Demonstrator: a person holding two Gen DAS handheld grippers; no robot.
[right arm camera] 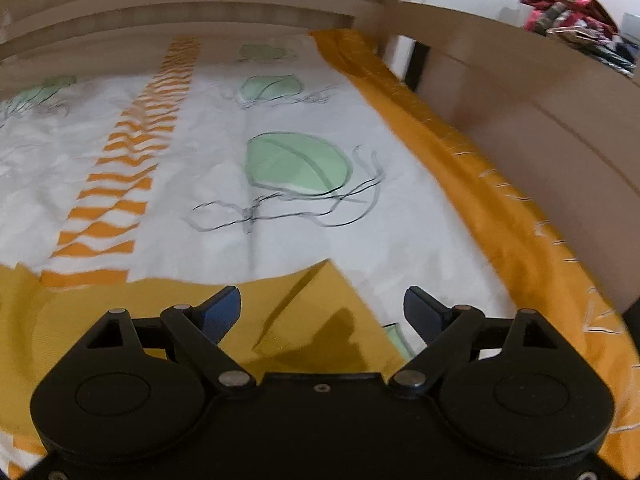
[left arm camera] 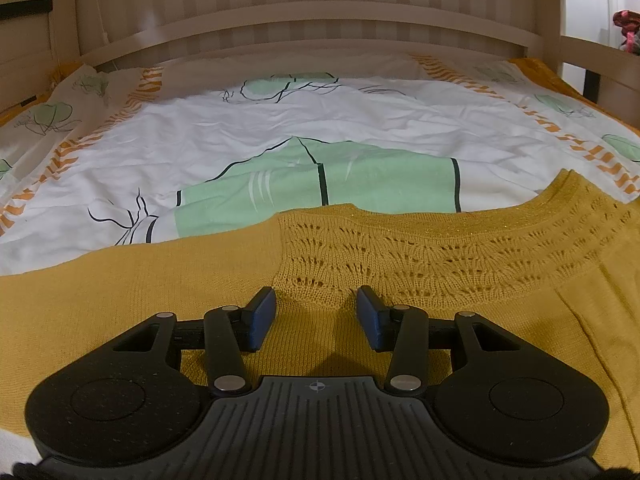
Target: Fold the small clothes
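Observation:
A mustard-yellow knit sweater (left arm camera: 420, 248) with a lace yoke lies flat on the bed, its neckline turned toward the far right. My left gripper (left arm camera: 316, 296) hovers just over the sweater below the yoke. Its blue pads (left arm camera: 262, 316) stand apart and nothing is pinched between them. In the right wrist view a plain part of the same sweater (right arm camera: 288, 312) ends in a pointed corner on the sheet. My right gripper (right arm camera: 322, 294) is wide open above that corner, and its fingers grip nothing.
The bed sheet (left arm camera: 224, 132) is white with green leaves and orange zigzag bands, and its orange border (right arm camera: 472, 184) runs along the right side. A wooden bed rail (left arm camera: 320, 28) stands behind and a side rail (right arm camera: 540, 92) at the right. A clothes pile (right arm camera: 572, 12) sits beyond that side rail.

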